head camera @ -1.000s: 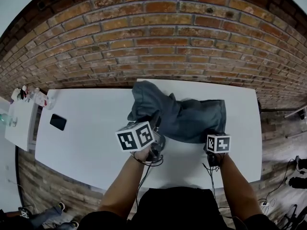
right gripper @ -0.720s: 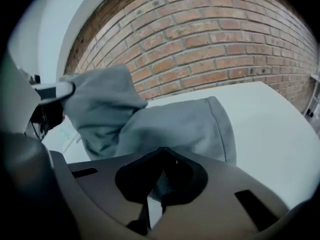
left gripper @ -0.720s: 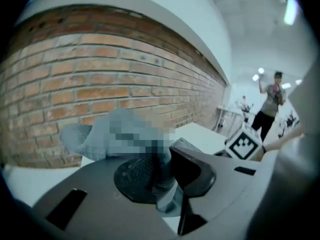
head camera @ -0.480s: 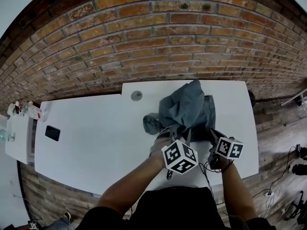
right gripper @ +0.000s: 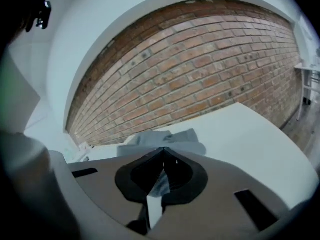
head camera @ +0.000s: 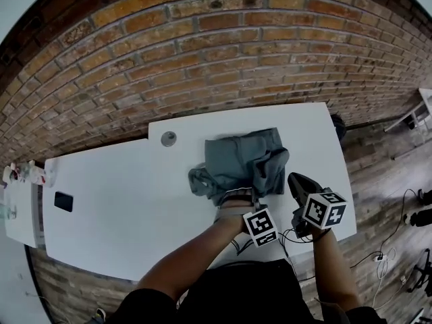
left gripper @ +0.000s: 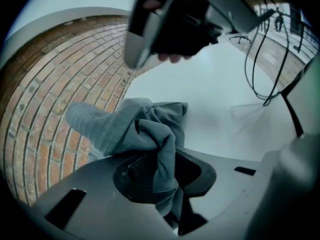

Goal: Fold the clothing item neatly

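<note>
The clothing item, a soft grey garment of finely ribbed cloth, lies crumpled in rounded folds on the smooth white table. It sits just right of centre in the head view, its long axis running roughly left to right. The left tongs pinch a bunched fold at its lower edge. The right tongs, pressed together and empty, hover just beside its lower right corner.

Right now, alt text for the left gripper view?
The left gripper is shut on a fold of the grey clothing item, and the rest of the item lies bunched just beyond the jaws on the white table. A brick wall curves along the left.
</note>
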Tool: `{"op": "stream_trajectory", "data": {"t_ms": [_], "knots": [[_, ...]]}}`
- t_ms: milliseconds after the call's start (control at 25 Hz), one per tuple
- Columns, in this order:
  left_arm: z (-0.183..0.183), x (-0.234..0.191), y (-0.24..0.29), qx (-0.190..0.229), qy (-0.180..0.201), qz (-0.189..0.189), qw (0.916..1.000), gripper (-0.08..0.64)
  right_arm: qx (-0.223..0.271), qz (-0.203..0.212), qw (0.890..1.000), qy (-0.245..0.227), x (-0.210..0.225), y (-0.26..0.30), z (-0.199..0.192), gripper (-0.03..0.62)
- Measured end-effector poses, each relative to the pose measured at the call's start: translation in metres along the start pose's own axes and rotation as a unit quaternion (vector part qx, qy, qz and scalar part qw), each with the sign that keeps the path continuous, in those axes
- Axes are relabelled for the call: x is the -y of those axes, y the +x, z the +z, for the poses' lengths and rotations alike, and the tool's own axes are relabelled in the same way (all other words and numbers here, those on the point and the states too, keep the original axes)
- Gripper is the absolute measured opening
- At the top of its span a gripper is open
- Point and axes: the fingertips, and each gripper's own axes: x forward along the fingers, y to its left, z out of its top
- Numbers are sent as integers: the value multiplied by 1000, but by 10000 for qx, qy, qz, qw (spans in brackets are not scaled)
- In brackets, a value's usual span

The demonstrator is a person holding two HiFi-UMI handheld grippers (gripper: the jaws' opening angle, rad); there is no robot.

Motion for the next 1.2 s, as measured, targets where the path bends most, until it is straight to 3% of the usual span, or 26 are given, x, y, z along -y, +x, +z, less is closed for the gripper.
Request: {"op": "stream_trajectory", "data": {"t_ms": [120,240,320,440,520,600,680,920,1000,1040,1120,1200], "knots": [[5,2,6,-106,191,176,9996,75,-171,958,9929,-679,-61,15,26,2],[5,1,6,-75,276,354,9990,80,-1092,1593,9732,-1252,-106,50,16,2],[5,1,4,-21,240,395,9989,80,-1898,1472,9562,-1673,-105,70,-5,2],[4,-5,-2,79,40,462,9989,83,-2810,716,9305,-2237,-61,81,-30,2],[2,-9,-5,149,-157,499,9985,87,-3332,271,9104,-2438,-24,78,-47,2],[0,-11,-8,248,-361,499,9978,93,-3658,-12,8986,-2422,7,78,-65,2],[-1,-12,-13,350,-514,503,9968,114,-3719,-6,9026,-2166,22,85,-82,2],[-6,-20,-43,857,-978,710,9890,169,-3310,335,9343,-1282,28,103,-89,2],[-16,-26,-58,1127,-1488,888,9784,175,-3232,465,9387,-1107,28,103,-89,2],[-23,-29,-65,1270,-1880,981,9690,175,-3184,505,9408,-1046,28,102,-90,2],[-42,-32,-78,1504,-2898,1074,9391,172,-3021,590,9470,-918,29,98,-89,2],[-67,-35,-91,1560,-3937,1145,8987,110,-2609,695,9602,-717,31,89,-77,2]]}}
